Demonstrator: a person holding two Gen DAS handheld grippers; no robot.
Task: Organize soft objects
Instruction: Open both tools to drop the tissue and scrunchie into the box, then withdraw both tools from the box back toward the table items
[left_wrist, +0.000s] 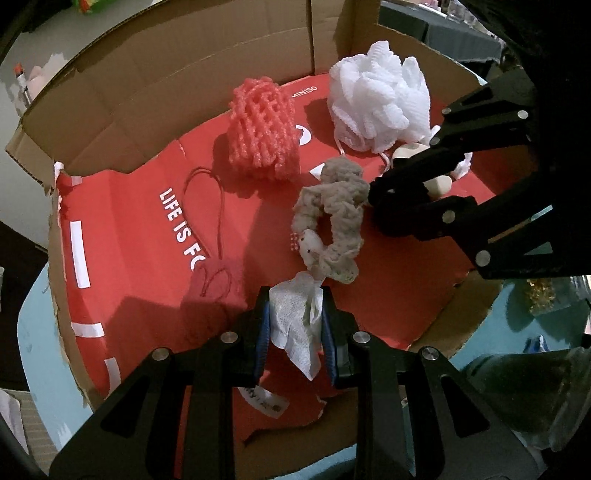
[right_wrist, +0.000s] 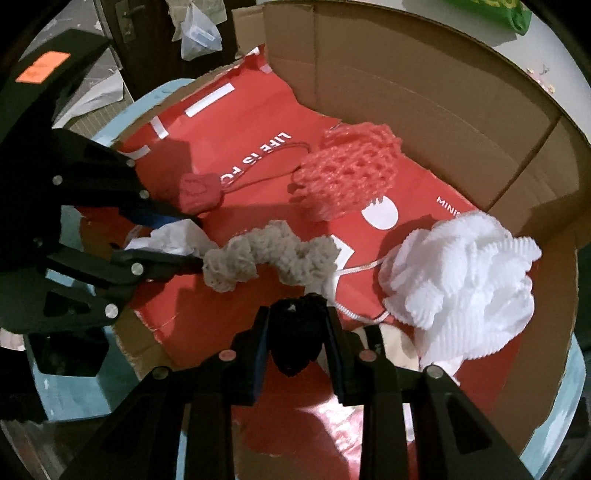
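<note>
In the left wrist view my left gripper (left_wrist: 295, 306) is shut on a crumpled white tissue (left_wrist: 293, 332), low over the red paper liner (left_wrist: 147, 236) of a cardboard box. My right gripper (right_wrist: 297, 321) is shut on a black fuzzy thing (right_wrist: 295, 347) at the box's near side. Between the two grippers lies a grey-beige scrunchie (left_wrist: 332, 214) (right_wrist: 269, 254). Farther in are a pink foam net (left_wrist: 262, 133) (right_wrist: 351, 173) and a white mesh bath puff (left_wrist: 380, 96) (right_wrist: 465, 273). A small red drawstring pouch (left_wrist: 218, 280) (right_wrist: 197, 192) lies beside the left gripper (right_wrist: 192, 240).
Tall cardboard box walls (left_wrist: 184, 81) (right_wrist: 424, 92) close the far side; the near side is low and torn. The box stands on a light blue surface (left_wrist: 37, 332). A cream object (left_wrist: 439, 184) shows behind the right gripper (left_wrist: 380, 201). A plastic bag (right_wrist: 199, 33) hangs outside.
</note>
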